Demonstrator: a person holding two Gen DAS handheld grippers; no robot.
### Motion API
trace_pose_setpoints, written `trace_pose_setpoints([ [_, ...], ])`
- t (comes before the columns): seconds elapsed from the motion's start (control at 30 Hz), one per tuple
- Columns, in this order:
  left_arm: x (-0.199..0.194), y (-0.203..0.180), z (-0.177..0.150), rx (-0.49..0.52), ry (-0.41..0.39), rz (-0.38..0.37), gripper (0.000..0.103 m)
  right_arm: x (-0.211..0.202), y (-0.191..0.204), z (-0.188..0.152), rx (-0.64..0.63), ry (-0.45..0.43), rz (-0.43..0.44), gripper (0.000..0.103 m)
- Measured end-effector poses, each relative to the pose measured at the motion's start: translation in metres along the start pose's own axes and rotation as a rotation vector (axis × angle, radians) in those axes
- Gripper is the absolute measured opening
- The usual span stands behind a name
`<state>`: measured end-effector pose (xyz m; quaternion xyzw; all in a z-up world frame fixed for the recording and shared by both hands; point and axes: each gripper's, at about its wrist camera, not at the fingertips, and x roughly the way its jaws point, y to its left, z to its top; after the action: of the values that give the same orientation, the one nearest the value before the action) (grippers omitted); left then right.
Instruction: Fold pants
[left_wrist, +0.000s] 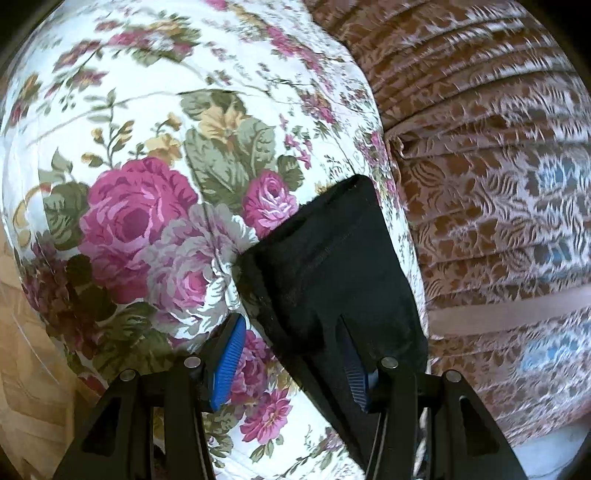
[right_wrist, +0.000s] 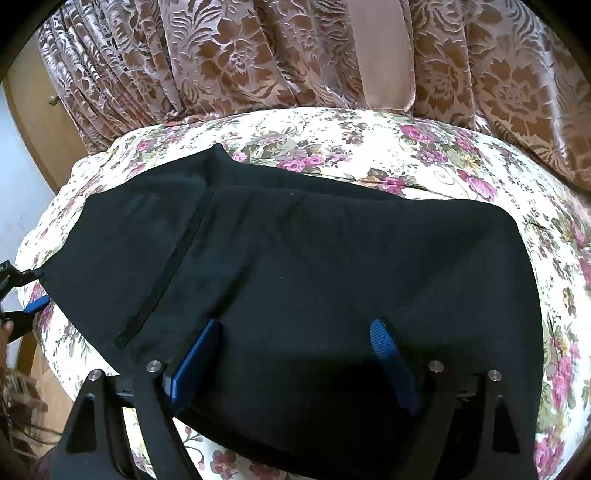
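— Two tongs, one pair of black pants (right_wrist: 295, 266): which is closer to the work?

— Both are at the cloth. The pants lie flat on the flowered bed (right_wrist: 461, 173), long axis running left to right across the right wrist view, already doubled by the look of the layered edge. The right tongs (right_wrist: 295, 358) sit at the near edge, fingers spread wide, the cloth lying between and under them, gripping nothing.

— And the left?

— The left tongs (left_wrist: 291, 354) are at the left end, also spread. One blue pad (left_wrist: 229, 365) is bare over the bedspread; the pants' end drapes over the other finger. I judge nothing is pinched.

— So the next fold?

— Probably end to end, along that long axis. The left tongs hold the better spot, with the curtain (right_wrist: 221, 62) beyond the far side.
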<state>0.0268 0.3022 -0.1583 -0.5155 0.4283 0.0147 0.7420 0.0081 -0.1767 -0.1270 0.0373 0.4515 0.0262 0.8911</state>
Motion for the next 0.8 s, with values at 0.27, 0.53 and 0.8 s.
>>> trace_pose_setpoints([
  [0.27,-0.002,0.011,0.008,-0.11,-0.023,-0.065,0.05,0.0,0.0,0.0,0.01,-0.003,0.005,0.085],
  [0.53,0.003,0.006,0.011,-0.096,-0.04,-0.046,0.049,0.0,-0.004,-0.002,0.039,-0.015,0.029,0.087],
  [0.8,0.007,0.008,0.015,-0.126,-0.012,-0.047,0.049,-0.001,0.001,-0.005,-0.003,-0.041,0.006,0.088],
])
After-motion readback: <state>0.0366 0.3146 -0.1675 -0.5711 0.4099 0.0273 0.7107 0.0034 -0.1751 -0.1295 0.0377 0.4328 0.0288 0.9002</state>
